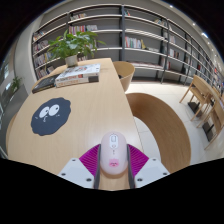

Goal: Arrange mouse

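A white and pale pink mouse [112,153] sits between my gripper's [112,163] two fingers, lengthways along them, over the near end of the light wooden table [85,105]. The magenta pads [90,157] press against both of its sides, so the gripper is shut on the mouse. I cannot tell whether the mouse rests on the table or is lifted off it. A round dark mouse mat [50,116] with a white cartoon print lies on the table ahead and to the left of the fingers.
A stack of books [78,74] and a potted green plant [73,43] stand at the table's far end. Wooden chairs [158,112] curve along the table's right side. Bookshelves [140,35] line the back wall; another table [204,95] stands far right.
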The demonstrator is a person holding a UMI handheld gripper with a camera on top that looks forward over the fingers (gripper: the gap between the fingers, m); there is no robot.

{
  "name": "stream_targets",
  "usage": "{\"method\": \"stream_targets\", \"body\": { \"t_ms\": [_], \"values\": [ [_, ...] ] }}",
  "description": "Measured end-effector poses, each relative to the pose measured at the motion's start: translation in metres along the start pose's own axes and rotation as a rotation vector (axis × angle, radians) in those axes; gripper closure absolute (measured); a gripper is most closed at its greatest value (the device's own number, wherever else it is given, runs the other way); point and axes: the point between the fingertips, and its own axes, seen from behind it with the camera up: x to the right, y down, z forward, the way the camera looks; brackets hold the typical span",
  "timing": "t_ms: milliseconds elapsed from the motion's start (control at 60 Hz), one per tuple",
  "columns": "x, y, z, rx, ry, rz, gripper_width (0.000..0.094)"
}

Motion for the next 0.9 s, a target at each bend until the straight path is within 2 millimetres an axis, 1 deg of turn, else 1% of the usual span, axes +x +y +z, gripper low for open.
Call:
{"method": "stream_targets", "body": {
  "t_ms": [17,33,50,67,83,150,167,200,233,250,267,283,350,367,400,467,500,517,550,600,633,650,667,683,700,733,767,833,850,867,900],
  "values": [
    [0.003,0.001,-0.003,-0.008,0.001,0.001,0.0541],
    [0.0,0.0,0.001,-0.017,0.004,0.003,0.0563],
    [0.004,0.0,-0.003,-0.025,0.006,0.003,0.0583],
    [0.004,0.0,-0.002,-0.034,0.008,0.007,0.0584],
    [0.004,0.0,-0.002,-0.042,0.012,0.013,0.0616],
    [0.003,-0.001,-0.005,-0.073,0.039,0.042,0.0618],
    [0.003,-0.003,-0.006,-0.076,0.047,0.043,0.0618],
    [0.002,-0.016,-0.011,-0.061,0.065,0.046,0.0617],
    [0.001,-0.038,-0.017,-0.038,0.087,0.043,0.0618],
    [0.002,-0.046,-0.026,-0.019,0.094,0.039,0.0617],
    [-0.001,-0.061,-0.03,-0.001,0.107,0.038,0.0618],
    [-0.001,-0.071,-0.039,0.023,0.113,0.038,0.0618],
    [-0.02,-0.133,-0.063,0.123,0.131,0.039,0.0618],
    [-0.023,-0.151,-0.07,0.143,0.134,0.035,0.0618],
    [-0.036,-0.177,-0.08,0.191,0.138,0.025,0.0617],
    [-0.068,-0.23,-0.099,0.284,0.137,-0.002,0.0617],
    [-0.087,-0.252,-0.105,0.323,0.128,-0.012,0.0618],
    [-0.098,-0.262,-0.112,0.337,0.121,-0.018,0.0619],
    [-0.117,-0.281,-0.109,0.359,0.105,-0.03,0.0619],
    [-0.149,-0.298,-0.103,0.381,0.076,-0.048,0.062],
    [-0.171,-0.302,-0.095,0.382,0.051,-0.064,0.0621],
    [-0.183,-0.299,-0.093,0.382,0.038,-0.072,0.062],
    [-0.193,-0.298,-0.087,0.376,0.025,-0.079,0.062],
    [-0.208,-0.289,-0.083,0.371,0.013,-0.084,0.062],
    [-0.214,-0.292,-0.073,0.357,-0.002,-0.09,0.0621],
    [-0.23,-0.286,-0.057,0.326,-0.028,-0.102,0.062],
    [-0.245,-0.27,-0.036,0.292,-0.048,-0.113,0.062],
    [-0.26,-0.233,0.002,0.213,-0.054,-0.135,0.062],
    [-0.266,-0.215,0.017,0.2,-0.051,-0.14,0.0621],
    [-0.264,-0.211,0.016,0.176,-0.05,-0.143,0.0619],
    [-0.266,-0.192,0.03,0.137,-0.048,-0.148,0.062]
  ]
}}
